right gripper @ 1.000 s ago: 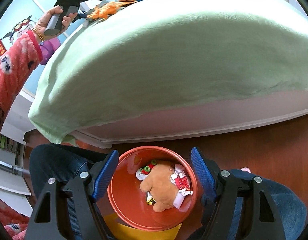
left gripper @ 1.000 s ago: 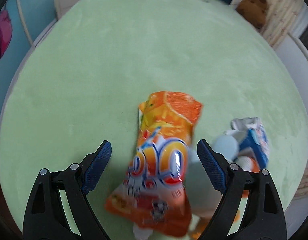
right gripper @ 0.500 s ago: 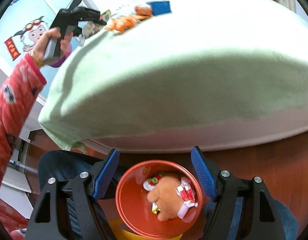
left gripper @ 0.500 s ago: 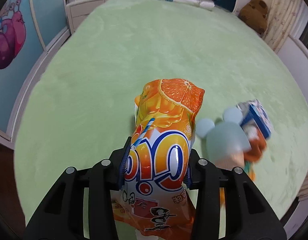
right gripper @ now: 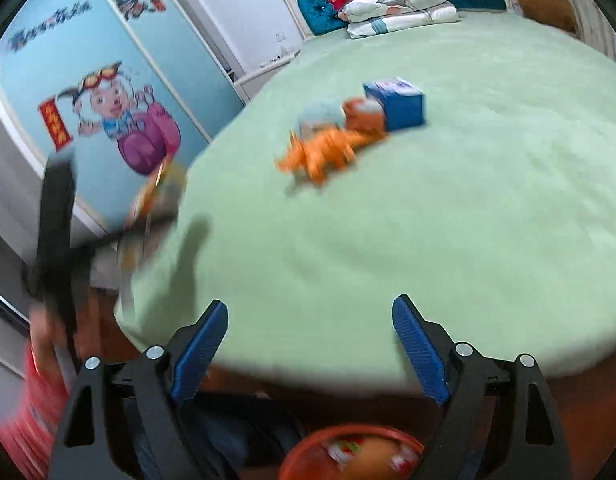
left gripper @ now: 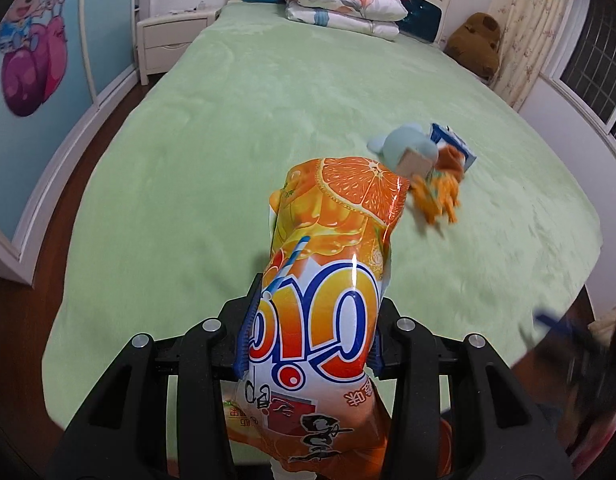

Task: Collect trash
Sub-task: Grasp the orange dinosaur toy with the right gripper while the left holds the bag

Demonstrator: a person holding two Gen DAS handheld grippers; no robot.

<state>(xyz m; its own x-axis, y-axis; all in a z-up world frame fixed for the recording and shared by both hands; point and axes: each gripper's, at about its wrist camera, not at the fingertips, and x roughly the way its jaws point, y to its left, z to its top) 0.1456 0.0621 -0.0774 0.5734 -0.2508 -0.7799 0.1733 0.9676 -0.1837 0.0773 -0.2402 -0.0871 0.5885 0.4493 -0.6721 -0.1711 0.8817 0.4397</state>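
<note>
My left gripper (left gripper: 310, 332) is shut on an orange snack bag (left gripper: 328, 280) and holds it up above the green bed (left gripper: 212, 152). It shows blurred at the left of the right wrist view (right gripper: 156, 196). On the bed lie a blue carton (right gripper: 398, 104), an orange toy (right gripper: 324, 150) and a pale blue plush (left gripper: 404, 144). My right gripper (right gripper: 310, 350) is open and empty at the bed's near edge. An orange bin (right gripper: 352, 456) sits on the floor below it.
Pillows (left gripper: 348, 4) and a brown teddy bear (left gripper: 474, 42) are at the head of the bed. A white nightstand (left gripper: 172, 40) stands at the far left. A blue wardrobe with cartoons (right gripper: 88, 92) runs along the left side.
My left gripper closed on the snack bag and lifted it back off the bed. My right gripper swung up from over the bin to face the bed.
</note>
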